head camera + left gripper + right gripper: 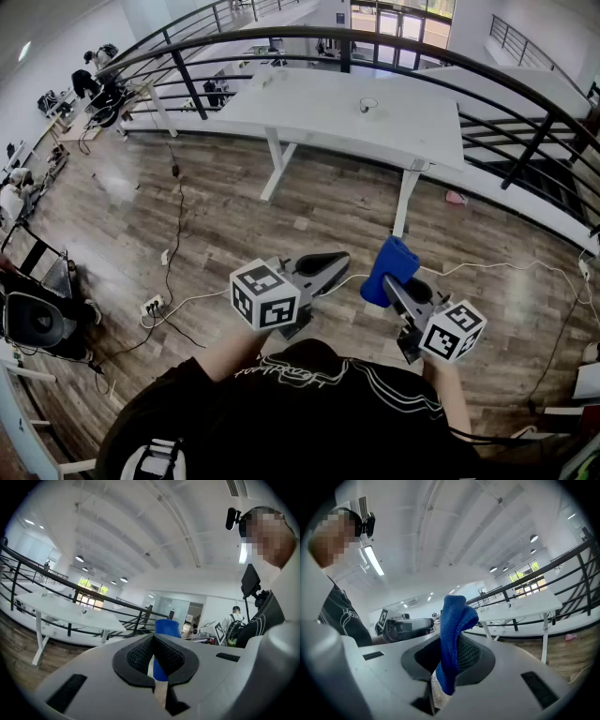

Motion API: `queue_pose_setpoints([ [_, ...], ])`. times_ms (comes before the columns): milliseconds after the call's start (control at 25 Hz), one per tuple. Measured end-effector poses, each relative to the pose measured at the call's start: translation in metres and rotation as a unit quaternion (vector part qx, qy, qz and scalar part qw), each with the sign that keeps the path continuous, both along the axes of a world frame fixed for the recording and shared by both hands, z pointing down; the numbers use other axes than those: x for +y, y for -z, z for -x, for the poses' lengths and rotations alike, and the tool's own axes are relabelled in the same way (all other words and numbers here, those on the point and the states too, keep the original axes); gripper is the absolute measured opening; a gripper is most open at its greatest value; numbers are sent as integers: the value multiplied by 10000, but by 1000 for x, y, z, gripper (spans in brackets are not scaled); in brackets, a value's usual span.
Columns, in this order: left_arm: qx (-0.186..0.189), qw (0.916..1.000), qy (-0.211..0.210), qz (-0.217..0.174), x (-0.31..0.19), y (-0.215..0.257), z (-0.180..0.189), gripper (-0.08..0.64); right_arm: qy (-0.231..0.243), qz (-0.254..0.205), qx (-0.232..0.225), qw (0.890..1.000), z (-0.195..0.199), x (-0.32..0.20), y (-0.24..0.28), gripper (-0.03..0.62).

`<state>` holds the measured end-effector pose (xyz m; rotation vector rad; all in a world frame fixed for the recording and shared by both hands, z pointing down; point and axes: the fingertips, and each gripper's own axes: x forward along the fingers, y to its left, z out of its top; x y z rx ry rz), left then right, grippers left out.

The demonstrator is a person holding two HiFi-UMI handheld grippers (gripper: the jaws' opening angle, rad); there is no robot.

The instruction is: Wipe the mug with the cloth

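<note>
A small mug (368, 105) stands far off on a long white table (309, 112). I stand well back from it on the wooden floor. My right gripper (391, 281) is shut on a folded blue cloth (390, 266), which sticks up between its pads in the right gripper view (452, 630). My left gripper (339, 262) is shut with nothing in it; its dark pads (140, 656) meet, and the blue cloth (167, 627) shows just beyond them. Both grippers sit at waist height, close side by side, pointing roughly level toward the table.
A black curved railing (375, 39) runs behind and to the right of the table. Cables and a power strip (150, 305) lie on the floor at left, with dark equipment (37, 319) at the far left. A small pink object (456, 198) lies near the table's right leg.
</note>
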<state>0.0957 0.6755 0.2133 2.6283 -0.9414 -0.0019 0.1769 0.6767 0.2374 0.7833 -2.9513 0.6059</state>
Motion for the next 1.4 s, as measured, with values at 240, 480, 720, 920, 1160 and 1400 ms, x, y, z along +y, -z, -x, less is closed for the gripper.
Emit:
queue_pose_setpoints([
  [240, -71, 10000, -32, 22, 0, -2, 3, 7, -25, 7, 19, 10000, 1, -4, -1, 61],
  [480, -81, 10000, -33, -16, 0, 0, 9, 8, -40, -50, -4, 10000, 5, -5, 0, 61],
  [720, -70, 10000, 26, -49, -8, 2, 15, 8, -24, 54, -69, 10000, 8, -12, 1, 61],
  [920, -12, 10000, 19, -3, -25, -8, 21, 8, -91, 142, -75, 9998, 7, -30, -7, 61],
  [1160, 117, 9999, 47, -46, -73, -28, 43, 8, -238, 181, 21, 9996, 21, -75, -28, 61],
  [1400, 182, 9998, -30, 82, -165, -73, 73, 8, -426, 305, -20, 9986, 50, -166, -67, 61],
])
